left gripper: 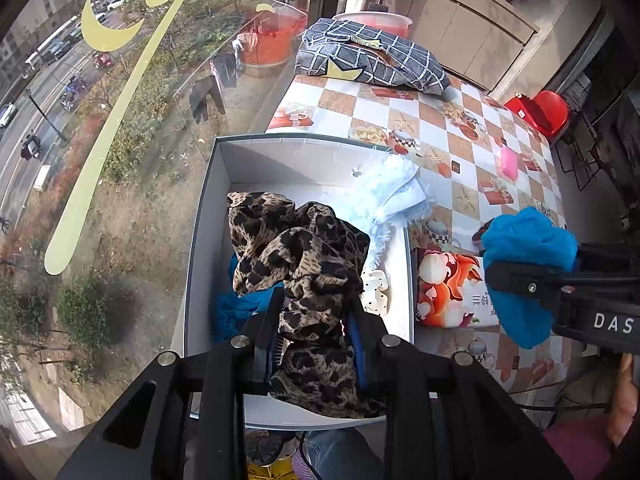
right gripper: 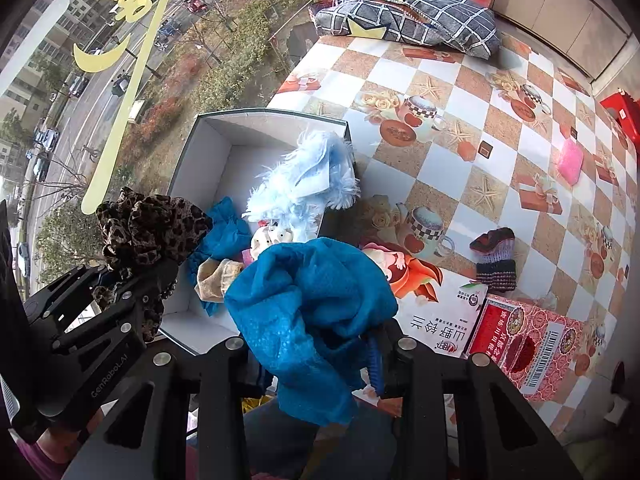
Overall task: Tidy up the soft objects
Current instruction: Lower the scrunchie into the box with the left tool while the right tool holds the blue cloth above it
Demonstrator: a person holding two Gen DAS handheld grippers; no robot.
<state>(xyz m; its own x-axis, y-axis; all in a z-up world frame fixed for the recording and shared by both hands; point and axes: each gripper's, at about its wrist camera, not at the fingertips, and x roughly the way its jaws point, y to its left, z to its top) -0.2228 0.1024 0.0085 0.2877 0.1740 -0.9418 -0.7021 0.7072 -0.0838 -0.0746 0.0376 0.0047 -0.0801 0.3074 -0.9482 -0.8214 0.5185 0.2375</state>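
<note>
My left gripper (left gripper: 316,332) is shut on a leopard-print scarf (left gripper: 304,248), which hangs bunched above the white cardboard box (left gripper: 208,208). The same leopard-print scarf (right gripper: 152,228) and the left gripper's body show at the left of the right wrist view. My right gripper (right gripper: 316,356) is shut on a bright blue cloth (right gripper: 308,300), held above the box's near right corner; that blue cloth (left gripper: 528,252) appears at the right of the left wrist view. Inside the white box (right gripper: 200,148) lie a fluffy pale-blue piece (right gripper: 308,176), more blue fabric (right gripper: 224,232), a beige sock (right gripper: 216,276) and a white dotted item (left gripper: 376,288).
The checkered tablecloth (right gripper: 492,120) carries a striped knitted sock (right gripper: 496,256), a pink fluffy item (right gripper: 570,162), a flower-print carton (right gripper: 436,320), a red packet (right gripper: 524,344) and a grid-pattern cushion (right gripper: 416,12) at the far end. A window (left gripper: 100,140) runs along the left. A red chair (left gripper: 544,110) stands right.
</note>
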